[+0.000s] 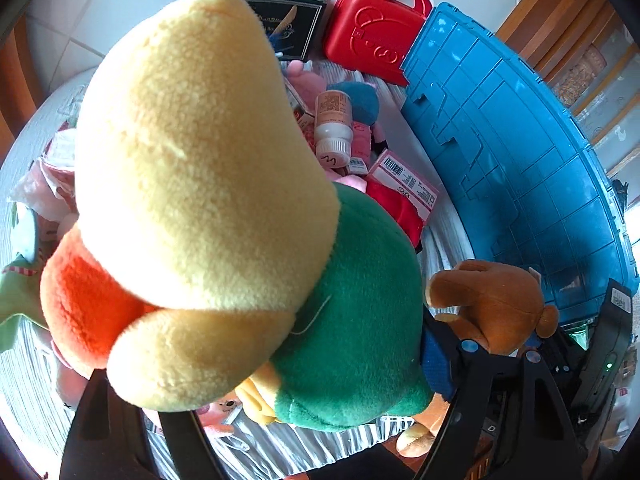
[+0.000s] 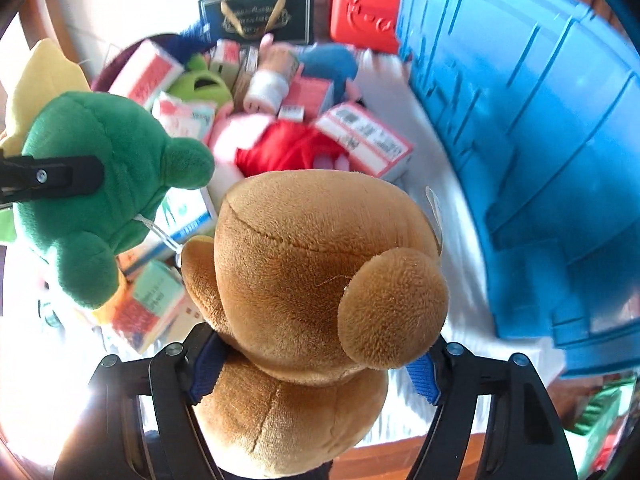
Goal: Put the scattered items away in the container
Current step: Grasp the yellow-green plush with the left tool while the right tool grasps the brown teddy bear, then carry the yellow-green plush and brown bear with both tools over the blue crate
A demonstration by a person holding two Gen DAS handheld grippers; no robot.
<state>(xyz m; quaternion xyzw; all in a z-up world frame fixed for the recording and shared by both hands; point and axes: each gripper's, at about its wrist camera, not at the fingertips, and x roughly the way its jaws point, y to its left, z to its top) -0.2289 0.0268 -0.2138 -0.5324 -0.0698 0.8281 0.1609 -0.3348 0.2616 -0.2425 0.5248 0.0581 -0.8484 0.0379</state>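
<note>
On the left we see our left gripper [image 1: 256, 412] clamped on a plush toy [image 1: 208, 184] with a pale yellow head, an orange patch and a green body; it fills most of the left wrist view and hangs above the cluttered cloth. From the right wrist view one black finger [image 2: 60, 176] presses into the toy's green back. Behind it lies the heap still to be tidied: a white bottle [image 1: 334, 128], pink-edged cartons [image 1: 404, 182], a red cloth item [image 1: 394, 208], a black gift bag [image 1: 288, 20] and a red toy case [image 1: 372, 40]. Further right our right gripper [image 2: 316, 364] has its jaws closed on a brown teddy bear [image 2: 312, 264], pads pressed to its sides. At the far right stands the blue container [image 1: 520, 176], its ribbed wall just beside the heap.
</note>
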